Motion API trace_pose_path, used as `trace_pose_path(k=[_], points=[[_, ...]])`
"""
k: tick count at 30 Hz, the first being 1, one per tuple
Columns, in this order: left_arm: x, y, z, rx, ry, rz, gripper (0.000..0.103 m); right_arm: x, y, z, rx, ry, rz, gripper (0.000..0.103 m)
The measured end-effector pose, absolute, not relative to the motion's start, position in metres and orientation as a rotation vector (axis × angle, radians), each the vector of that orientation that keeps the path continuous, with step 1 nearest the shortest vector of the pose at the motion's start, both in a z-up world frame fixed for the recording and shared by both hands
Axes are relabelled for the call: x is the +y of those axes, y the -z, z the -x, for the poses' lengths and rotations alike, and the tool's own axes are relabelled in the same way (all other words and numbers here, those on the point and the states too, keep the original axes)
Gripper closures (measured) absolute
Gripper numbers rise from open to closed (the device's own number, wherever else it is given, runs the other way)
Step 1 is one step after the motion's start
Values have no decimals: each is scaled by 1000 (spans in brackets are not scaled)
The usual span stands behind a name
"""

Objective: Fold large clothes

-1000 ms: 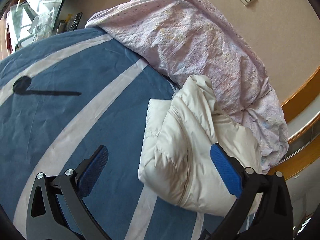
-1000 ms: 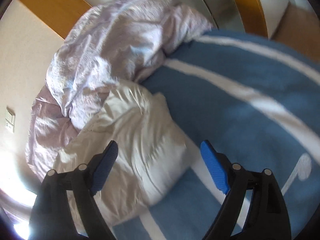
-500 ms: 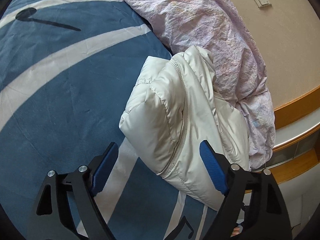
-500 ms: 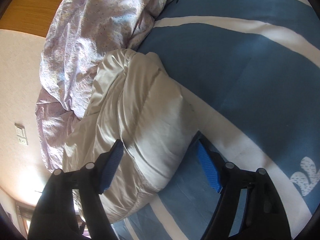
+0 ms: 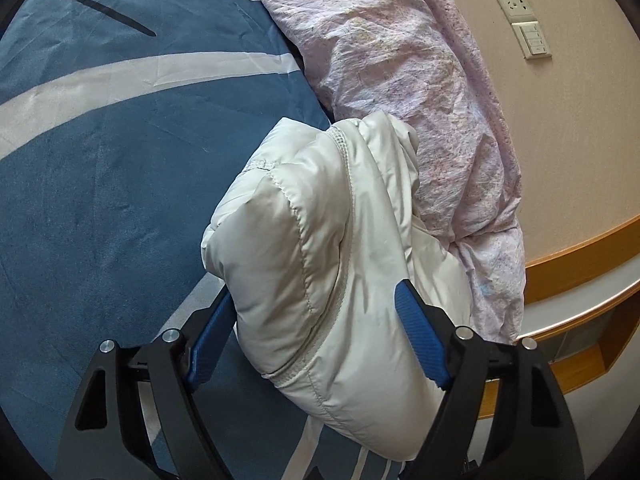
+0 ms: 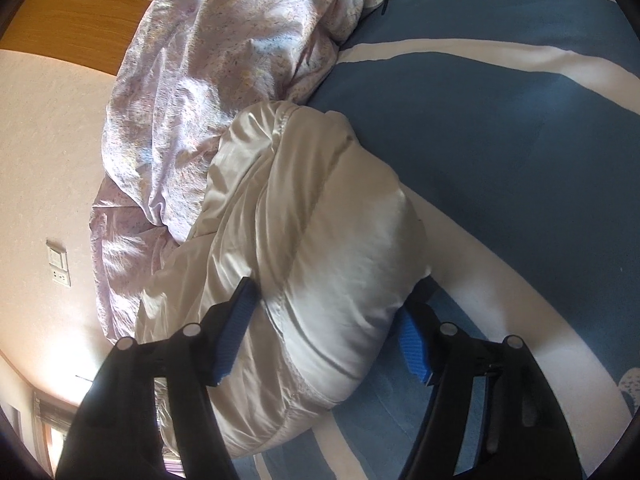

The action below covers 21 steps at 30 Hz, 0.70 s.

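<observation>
Both tongs have closed in on a cream padded jacket (image 5: 320, 264) over the past second: earlier each hung back from the bundle with bare bedcover between its fingers, and now the jacket's puffy end fills both gaps. The left gripper (image 5: 316, 340) straddles the near corner, spread wide, its blue pads (image 5: 420, 344) against or just beside the fabric; whether they are yet pressing in cannot be told. The right gripper (image 6: 324, 340) likewise brackets the rounded fold, unclenched, one pad against the satin side and the other tucked beneath the bulge. The approach appears finished and a two-handed pinch looks to be the step in hand, with the folding itself largely ahead.

The jacket lies bunched directly ahead of both tongs on a blue striped bedcover (image 5: 100, 168), its far side touching a crumpled lilac duvet (image 5: 400, 64). The left wrist view alone shows the zip seam running down the jacket toward the tongs; the right wrist view alone shows how far the garment trails off under the duvet's edge, past its left finger
</observation>
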<state>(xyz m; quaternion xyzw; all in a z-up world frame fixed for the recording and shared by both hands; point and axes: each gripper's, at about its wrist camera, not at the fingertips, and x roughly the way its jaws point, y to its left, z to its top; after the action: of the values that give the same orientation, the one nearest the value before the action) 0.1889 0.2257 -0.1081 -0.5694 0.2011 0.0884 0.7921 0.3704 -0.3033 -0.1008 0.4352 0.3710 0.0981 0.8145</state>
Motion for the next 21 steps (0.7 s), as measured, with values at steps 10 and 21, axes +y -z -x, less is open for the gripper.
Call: trace_pose_path(k=[10, 21], points=[[235, 112, -190, 401, -136, 1280, 65, -299, 96, -370, 760, -229, -906, 69], [239, 81, -186, 357, -67, 1181, 83, -290, 65, -360, 688, -279, -829, 79]])
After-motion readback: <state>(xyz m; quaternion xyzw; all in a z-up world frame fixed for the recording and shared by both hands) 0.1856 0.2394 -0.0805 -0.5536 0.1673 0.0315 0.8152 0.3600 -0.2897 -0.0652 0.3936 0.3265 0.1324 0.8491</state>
